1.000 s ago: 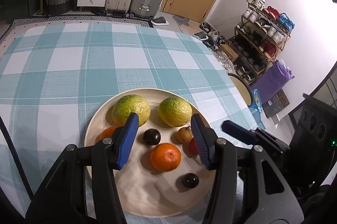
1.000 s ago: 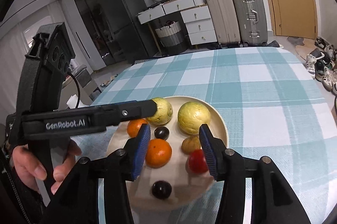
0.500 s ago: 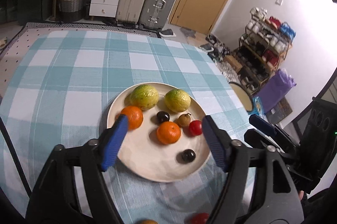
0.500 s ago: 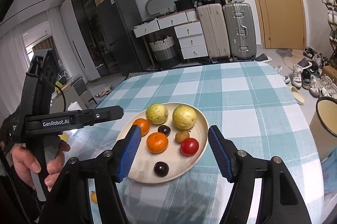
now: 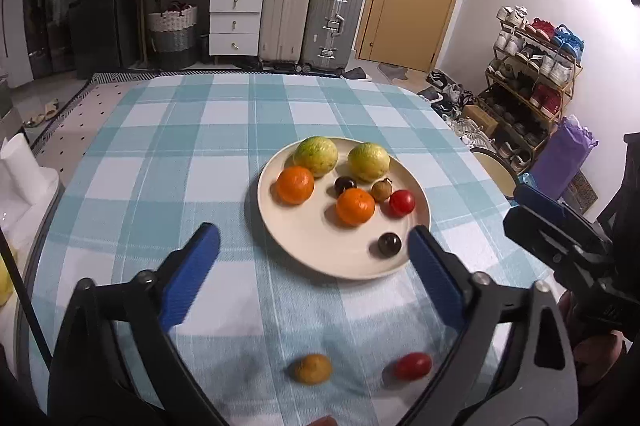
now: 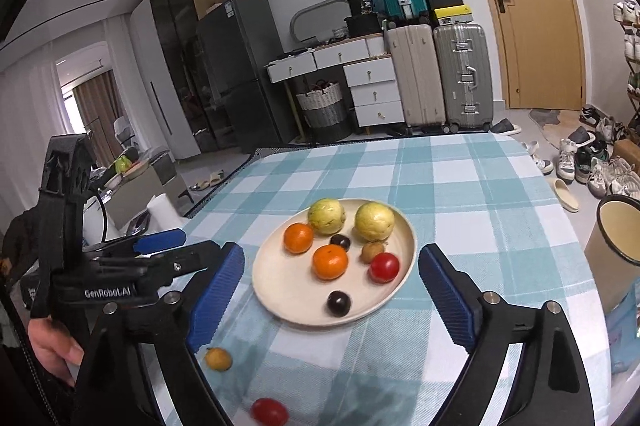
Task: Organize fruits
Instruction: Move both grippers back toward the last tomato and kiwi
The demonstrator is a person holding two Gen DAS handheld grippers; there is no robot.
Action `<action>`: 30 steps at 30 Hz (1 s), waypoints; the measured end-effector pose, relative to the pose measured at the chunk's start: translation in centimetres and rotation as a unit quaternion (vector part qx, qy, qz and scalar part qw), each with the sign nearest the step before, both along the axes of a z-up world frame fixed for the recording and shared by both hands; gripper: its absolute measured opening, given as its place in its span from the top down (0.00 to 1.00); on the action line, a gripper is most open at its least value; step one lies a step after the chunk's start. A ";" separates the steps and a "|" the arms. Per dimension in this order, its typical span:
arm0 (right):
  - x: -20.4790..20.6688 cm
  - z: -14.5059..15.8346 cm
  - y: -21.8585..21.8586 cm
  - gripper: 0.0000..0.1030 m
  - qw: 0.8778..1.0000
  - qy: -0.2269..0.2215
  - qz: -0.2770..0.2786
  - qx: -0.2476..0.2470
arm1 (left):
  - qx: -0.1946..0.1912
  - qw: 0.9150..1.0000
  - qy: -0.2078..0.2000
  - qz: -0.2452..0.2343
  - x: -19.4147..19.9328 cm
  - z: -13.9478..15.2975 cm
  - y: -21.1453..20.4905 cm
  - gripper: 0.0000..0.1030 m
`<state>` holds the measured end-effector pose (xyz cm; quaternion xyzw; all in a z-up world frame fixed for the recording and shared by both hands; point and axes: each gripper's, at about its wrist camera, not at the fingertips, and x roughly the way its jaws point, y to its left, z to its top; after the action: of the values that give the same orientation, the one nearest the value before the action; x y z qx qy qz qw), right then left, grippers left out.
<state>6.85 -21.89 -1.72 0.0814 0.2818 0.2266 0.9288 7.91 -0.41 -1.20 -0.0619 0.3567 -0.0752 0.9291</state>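
A cream plate on the checked cloth holds two yellow-green fruits, two oranges, two dark plums, a small brown fruit and a red tomato. Nearer me, a small yellow-brown fruit and a second red tomato lie loose on the cloth. My left gripper hangs over the plate's near rim, jaws opening, nothing between them. My right gripper faces the plate, jaws also opening and empty.
A cream pot stands past the table's right edge. A white paper roll sits beyond the left edge. A hand holds the left gripper at the table's left. Suitcases, drawers and a shoe rack line the room behind.
Both grippers have drawn back and up from the plate and their jaws have spread wide. The two loose fruits on the near cloth have come into view.
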 end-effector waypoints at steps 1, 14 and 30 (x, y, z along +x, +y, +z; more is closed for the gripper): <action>-0.3 0.0 0.2 0.11 1.000 0.000 0.004 0.001 | 0.000 1.000 -0.002 0.003 -0.5 0.0 0.1 0.02; -3.8 -1.5 2.2 0.08 0.999 0.011 0.039 -0.003 | -0.015 0.999 0.023 0.040 -4.4 -2.1 1.8 0.01; -6.3 -7.2 3.6 0.08 0.993 0.091 0.079 -0.019 | -0.046 0.994 0.086 0.055 -6.5 -7.6 3.5 0.01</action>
<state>0.54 -18.28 -8.96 0.0613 0.3752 0.2851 0.8799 1.39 3.05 -8.81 -0.1304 0.4275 -0.0344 0.8939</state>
